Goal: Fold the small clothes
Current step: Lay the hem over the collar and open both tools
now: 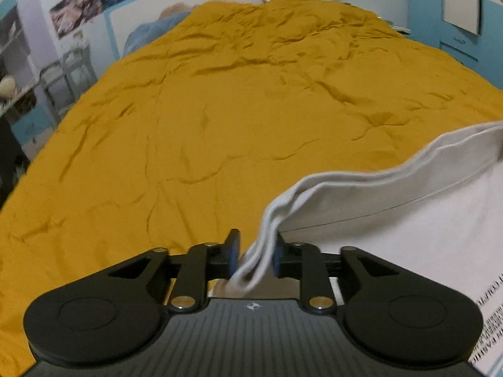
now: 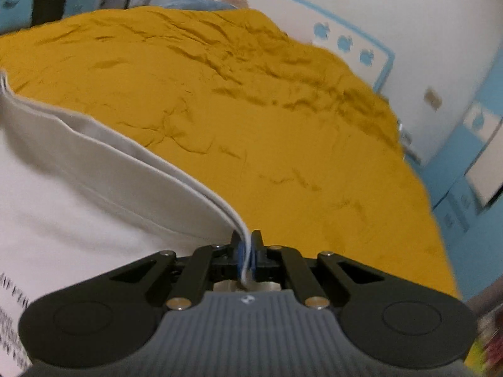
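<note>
A white garment with black print near its lower edge hangs over a mustard-yellow bed cover. Its doubled hem runs from the right down into my left gripper. The jaws there stand apart; the hem lies loose between the blue pads and is not pinched. In the right wrist view the same garment comes in from the left. My right gripper is shut on its hem, which is pinched thin between the pads. The yellow cover spreads out beyond.
The bed fills most of both views. A blue pillow lies at its far end. Shelves and a metal rack stand along the left side. Blue cabinets line the right side of the bed.
</note>
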A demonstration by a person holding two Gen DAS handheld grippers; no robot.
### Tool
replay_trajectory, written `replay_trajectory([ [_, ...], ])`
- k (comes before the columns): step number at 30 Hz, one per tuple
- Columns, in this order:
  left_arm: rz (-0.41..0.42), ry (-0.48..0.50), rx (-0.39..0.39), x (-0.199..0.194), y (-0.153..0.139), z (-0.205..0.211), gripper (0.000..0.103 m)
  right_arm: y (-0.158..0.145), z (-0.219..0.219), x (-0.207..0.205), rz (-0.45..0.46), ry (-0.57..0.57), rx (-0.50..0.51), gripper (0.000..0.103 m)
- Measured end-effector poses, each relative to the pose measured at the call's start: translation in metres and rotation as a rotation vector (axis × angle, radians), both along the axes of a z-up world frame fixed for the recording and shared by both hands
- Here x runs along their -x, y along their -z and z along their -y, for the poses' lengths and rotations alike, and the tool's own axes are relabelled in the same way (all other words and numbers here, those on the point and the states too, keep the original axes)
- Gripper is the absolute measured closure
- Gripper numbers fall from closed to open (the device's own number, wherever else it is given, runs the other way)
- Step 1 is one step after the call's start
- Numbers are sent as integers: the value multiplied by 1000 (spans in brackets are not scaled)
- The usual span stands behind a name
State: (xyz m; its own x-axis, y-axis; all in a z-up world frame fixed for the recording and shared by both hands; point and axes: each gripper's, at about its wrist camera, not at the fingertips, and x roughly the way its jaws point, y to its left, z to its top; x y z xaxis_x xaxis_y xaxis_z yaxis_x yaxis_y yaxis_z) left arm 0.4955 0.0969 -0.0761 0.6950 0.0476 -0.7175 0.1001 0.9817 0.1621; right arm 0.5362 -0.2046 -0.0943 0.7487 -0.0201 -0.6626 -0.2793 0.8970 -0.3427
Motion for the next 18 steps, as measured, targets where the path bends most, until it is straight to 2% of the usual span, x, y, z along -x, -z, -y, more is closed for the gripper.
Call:
replay_trajectory([
  [1,2,-16,18,0,2,-5,68,5,3,-7,-10,27,-33,98],
  [2,2,-32,34,-2,4,-10,67,9,7,-12,-15,50,-57,85],
  [3,0,-45,47,-2,5,-15,67,12,10,-15,-4,80,-74,79],
  [4,-1,-59,60,-1,5,-20,67,12,13,-15,9,98,-85,68],
  [6,1,-96,91,-2,2,-31,67,12,19,-14,26,132,-103,66],
  [8,-4,-144,109,4,-1,-42,67,9,27,-11,39,174,-115,57],
  [11,-26,-185,170,21,-9,-60,67,-3,43,0,58,238,-166,57],
  [16,-78,-176,330,67,-34,-81,65,-28,64,47,-66,249,-333,57],
  [18,-94,-170,388,91,-44,-88,58,-37,67,68,-116,237,-386,57],
])
